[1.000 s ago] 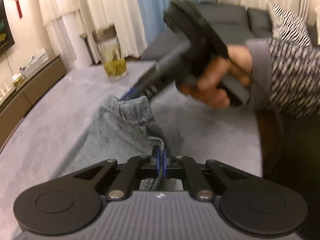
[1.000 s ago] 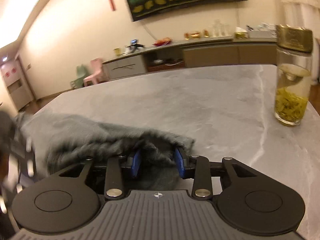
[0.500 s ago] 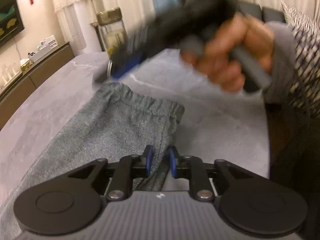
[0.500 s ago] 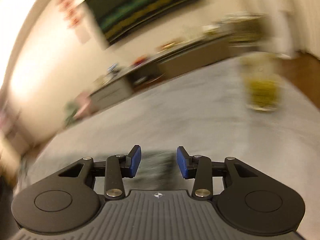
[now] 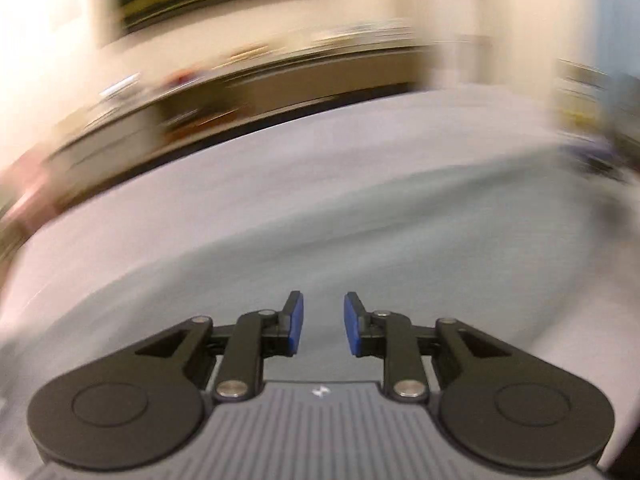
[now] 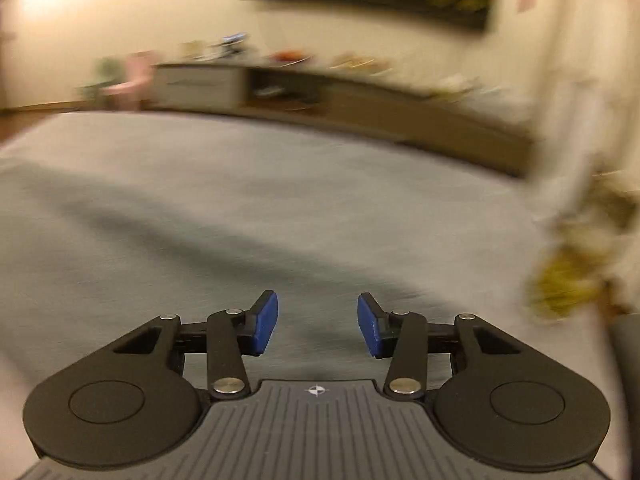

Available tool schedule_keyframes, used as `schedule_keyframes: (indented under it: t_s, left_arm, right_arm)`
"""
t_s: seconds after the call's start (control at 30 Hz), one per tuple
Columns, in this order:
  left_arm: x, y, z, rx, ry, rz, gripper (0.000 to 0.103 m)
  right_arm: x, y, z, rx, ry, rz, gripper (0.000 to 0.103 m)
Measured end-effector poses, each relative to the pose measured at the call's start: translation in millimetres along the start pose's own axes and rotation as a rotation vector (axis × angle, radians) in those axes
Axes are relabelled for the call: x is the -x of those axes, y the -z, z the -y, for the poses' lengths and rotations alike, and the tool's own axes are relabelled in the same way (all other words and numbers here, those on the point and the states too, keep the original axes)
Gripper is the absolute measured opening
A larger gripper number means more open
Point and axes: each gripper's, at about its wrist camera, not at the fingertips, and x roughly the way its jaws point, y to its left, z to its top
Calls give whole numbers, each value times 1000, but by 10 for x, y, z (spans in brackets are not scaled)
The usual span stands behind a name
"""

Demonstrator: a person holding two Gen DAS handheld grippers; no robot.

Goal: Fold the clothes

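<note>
Blurring at three o'clock in the right wrist view, a jar [image 6: 576,264] shows only a yellowish smear inside; what it holds cannot be made out. Grey garment [image 6: 168,240] lies spread on the pale tabletop [image 6: 360,168], running from nine o'clock toward centre, and in the left wrist view fills the lower middle. Beyond it the table runs bare to its far edge at twelve o'clock. Left gripper [image 5: 323,323] has just been opening, narrow gap, nothing between the jaws. Right gripper [image 6: 317,327] has been opening too, gapes wider, empty.
</note>
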Motion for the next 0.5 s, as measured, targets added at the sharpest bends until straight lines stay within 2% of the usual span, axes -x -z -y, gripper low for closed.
schedule_keyframes:
  t_s: [0.03, 0.07, 0.1, 0.13, 0.17, 0.23, 0.3, 0.33, 0.4, 0.47, 0.5]
  left_arm:
    - [-17, 77, -373, 81, -82, -32, 28]
    - [6, 156, -720, 173, -146, -46, 28]
    - [28, 236, -1066, 264, -210, -60, 31]
    - [51, 316, -1413, 356, -274, -75, 36]
    - [116, 443, -1816, 487, -305, -71, 37]
    - [190, 670, -2359, 683, -282, -51, 40]
    - [264, 896, -2901, 879, -256, -30, 42]
    - [253, 975, -3070, 933, -215, -19, 44]
    - [208, 1086, -3321, 1012, -150, -4, 46]
    - [88, 1094, -3396, 999, -107, -14, 51]
    - [77, 1100, -3408, 1008, -103, -8, 51]
  right_arm:
    - [-32, 13, -67, 2, -59, -34, 46]
    - [-120, 61, -38, -6, -42, -83, 46]
    - [-209, 109, -7, -14, -24, -133, 50]
    - [-216, 138, 111, -65, 2, -121, 54]
    - [-204, 119, 101, -45, 70, -138, 53]
    - [-178, 80, 74, -2, 208, -172, 44]
    - [-151, 41, 48, 42, 346, -206, 41]
    - [-138, 21, 34, 64, 415, -223, 41]
    - [18, -136, -302, 113, 402, -167, 41]
    - [115, -347, -796, 173, 333, -91, 42]
    - [127, -451, -1161, 222, 266, -63, 44]
